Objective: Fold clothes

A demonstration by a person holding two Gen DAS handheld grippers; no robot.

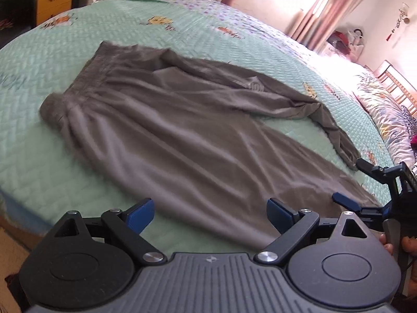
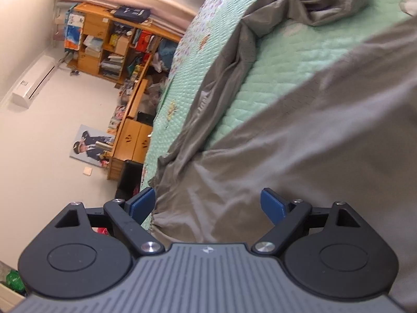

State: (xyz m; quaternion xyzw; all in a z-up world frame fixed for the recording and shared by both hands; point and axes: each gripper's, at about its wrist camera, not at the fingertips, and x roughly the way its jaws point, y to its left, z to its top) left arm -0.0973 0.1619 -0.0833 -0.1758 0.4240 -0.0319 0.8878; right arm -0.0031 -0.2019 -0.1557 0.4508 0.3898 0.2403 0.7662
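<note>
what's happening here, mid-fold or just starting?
Looks like just starting. A person holds two grippers over grey trousers spread on a green quilt. The left gripper is open above the hem of the near leg, gripping nothing. The right gripper is open too, over the same hem end at the bed's edge, pads not pressing the cloth. The far leg lies creased and bent; no fold is made yet.

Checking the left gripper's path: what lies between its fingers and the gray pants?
Only bare green bedspread, seen in the left wrist view. The pants already reach between the left gripper's open fingers.
</note>
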